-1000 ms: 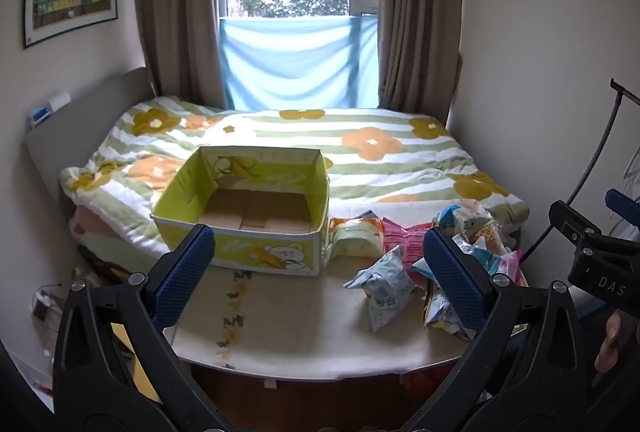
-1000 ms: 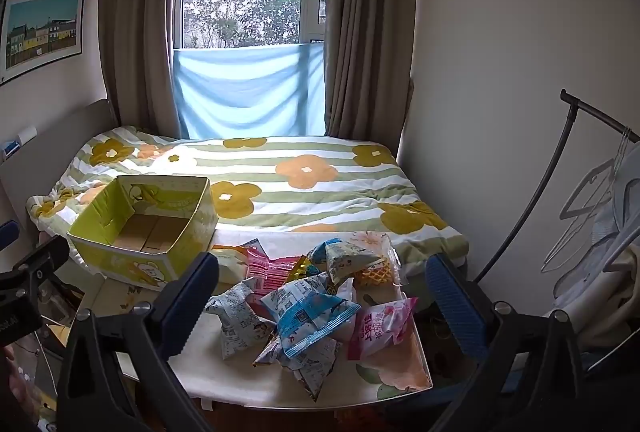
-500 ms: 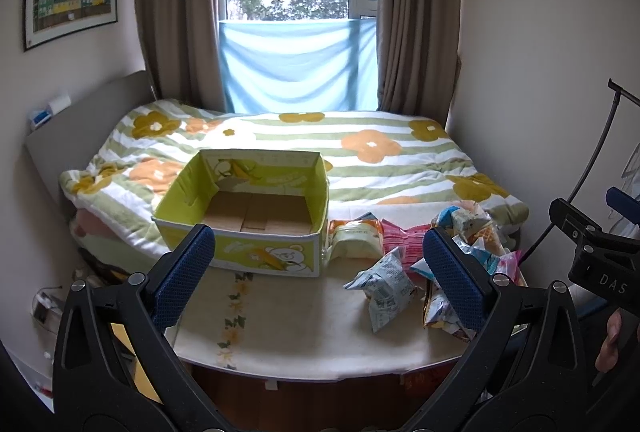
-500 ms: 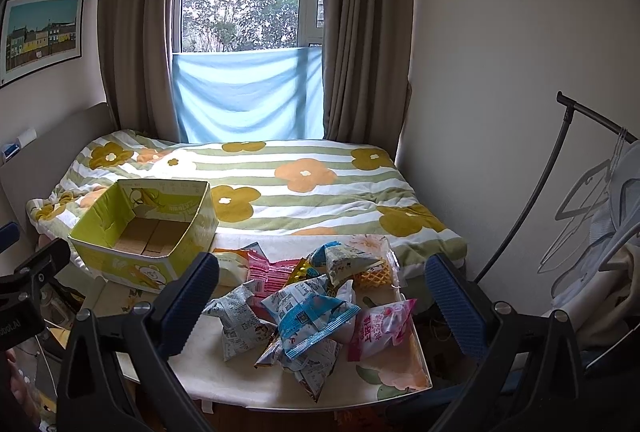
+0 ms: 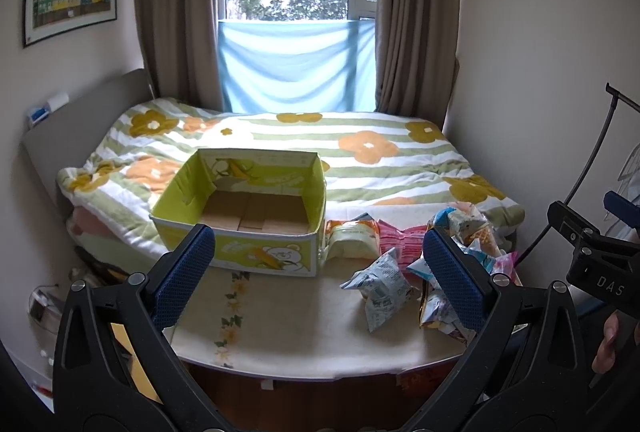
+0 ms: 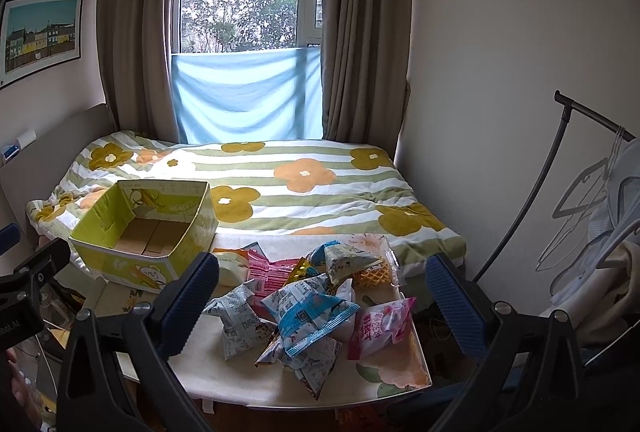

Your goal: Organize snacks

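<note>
Right wrist view: both claws, right [image 6: 322,298] and left [image 5: 318,266], hang spread and empty; snacks [image 6: 308,312] crowd the counter's [image 6: 240,384] right edge beside the box [image 6: 144,232]. A careless grab could knock packets off.

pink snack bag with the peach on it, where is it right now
In the right wrist view the pink snack bag lies at the right edge of the snack pile, touching the blue-and-white packet, near the table's front right corner.
</note>
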